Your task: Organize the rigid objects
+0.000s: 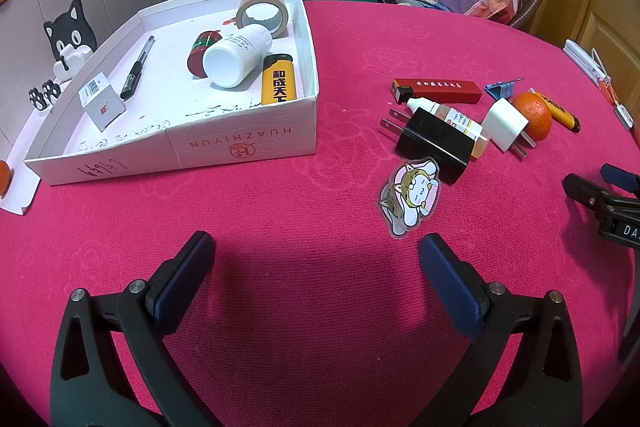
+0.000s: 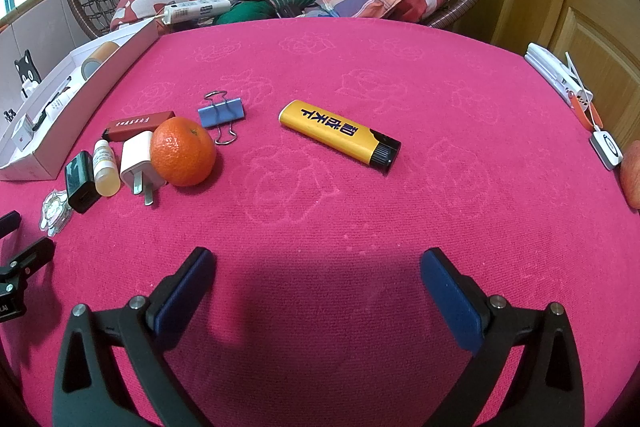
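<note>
**Mia:** Why is the white box point(image 1: 244, 143) sitting near the far left edge of the worktop point(image 1: 320, 187)?

**Sam:** It is holding the hard things that are already tidy. A tape roll point(image 1: 262, 11), a white bottle point(image 1: 236, 57), a pen point(image 1: 138, 67) and a yellow lighter point(image 1: 277, 83) are lying inside it.

**Mia:** And what is waiting outside?

**Sam:** A little pile is lying right of the box: a black plug point(image 1: 434, 143), a small dropper bottle point(image 1: 448, 117), a white plug point(image 1: 504, 125), a red lighter point(image 1: 438, 90) and a blue clip point(image 2: 221, 113). An orange point(image 2: 183, 151) is touching the white plug. Another yellow lighter point(image 2: 340, 135) is lying alone near the middle.

**Mia:** What are the grabbers doing?

**Sam:** The left hand-held gripper point(image 1: 316, 263) is hanging wide apart, holding nothing. The right hand-held gripper point(image 2: 318, 279) is doing the same, and it is pointing at the lone lighter. I think that one is going into the box next.
</note>
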The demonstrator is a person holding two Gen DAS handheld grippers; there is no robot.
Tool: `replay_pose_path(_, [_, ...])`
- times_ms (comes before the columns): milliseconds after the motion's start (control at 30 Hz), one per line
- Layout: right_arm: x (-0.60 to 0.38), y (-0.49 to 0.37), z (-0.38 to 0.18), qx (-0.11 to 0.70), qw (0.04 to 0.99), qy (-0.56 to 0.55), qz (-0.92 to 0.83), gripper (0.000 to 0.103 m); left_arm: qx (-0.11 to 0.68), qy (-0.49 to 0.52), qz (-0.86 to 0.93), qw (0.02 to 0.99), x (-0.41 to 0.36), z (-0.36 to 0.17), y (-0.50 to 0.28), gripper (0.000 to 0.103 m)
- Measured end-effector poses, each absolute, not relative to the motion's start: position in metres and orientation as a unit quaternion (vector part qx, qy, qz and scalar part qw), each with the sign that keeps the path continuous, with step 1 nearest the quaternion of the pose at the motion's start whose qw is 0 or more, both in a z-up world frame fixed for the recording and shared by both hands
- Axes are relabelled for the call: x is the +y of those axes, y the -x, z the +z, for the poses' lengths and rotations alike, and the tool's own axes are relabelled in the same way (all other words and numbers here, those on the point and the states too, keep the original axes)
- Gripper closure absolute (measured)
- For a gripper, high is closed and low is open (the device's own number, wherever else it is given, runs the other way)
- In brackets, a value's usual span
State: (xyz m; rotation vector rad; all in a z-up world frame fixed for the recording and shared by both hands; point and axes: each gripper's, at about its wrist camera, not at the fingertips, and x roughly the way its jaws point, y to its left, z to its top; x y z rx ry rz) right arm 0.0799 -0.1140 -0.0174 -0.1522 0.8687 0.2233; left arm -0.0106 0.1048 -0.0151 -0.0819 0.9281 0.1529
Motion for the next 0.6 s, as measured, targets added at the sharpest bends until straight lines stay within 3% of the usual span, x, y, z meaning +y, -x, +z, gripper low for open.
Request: replay_pose_path(600, [-0.1137, -0.0798, -0.0173, 0.42, 0.898, 0.073, 0.108, 0.0, 0.447, 0.039, 0.074, 0.891, 0.1046, -0.0152, 0.0102, 0.0])
